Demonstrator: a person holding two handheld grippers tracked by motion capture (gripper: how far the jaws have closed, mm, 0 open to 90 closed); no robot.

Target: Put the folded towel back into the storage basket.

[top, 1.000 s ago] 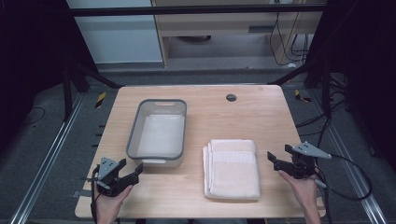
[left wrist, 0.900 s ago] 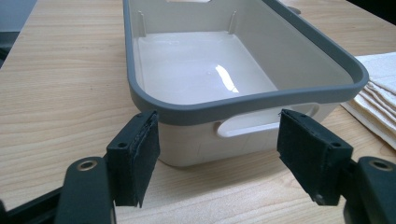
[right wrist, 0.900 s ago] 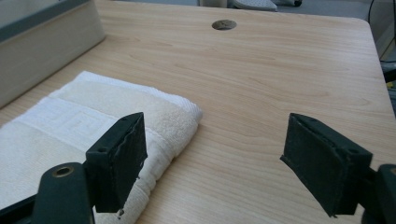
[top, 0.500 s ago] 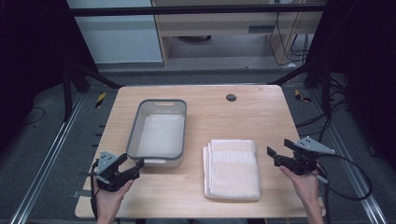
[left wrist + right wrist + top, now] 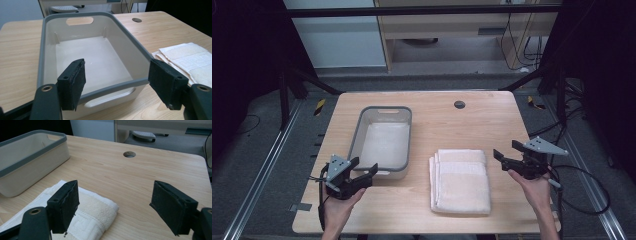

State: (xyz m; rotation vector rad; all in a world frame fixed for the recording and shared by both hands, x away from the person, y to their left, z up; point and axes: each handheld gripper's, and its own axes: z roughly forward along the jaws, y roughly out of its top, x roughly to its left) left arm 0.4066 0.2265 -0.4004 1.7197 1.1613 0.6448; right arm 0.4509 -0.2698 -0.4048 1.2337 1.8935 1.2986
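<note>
Right hand-held gripper [image 5: 504,159] nearer towel [image 5: 461,180]

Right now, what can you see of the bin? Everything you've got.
The bin is a rectangular tub, plastic by the look, with pale off-white walls and a grey rim. A handle slot is cut in each short end. It is empty, and it stands upright on the wooden table, left of the folded towel and apart from it. The left tongs are open at its near end; contact can't be told.
</note>
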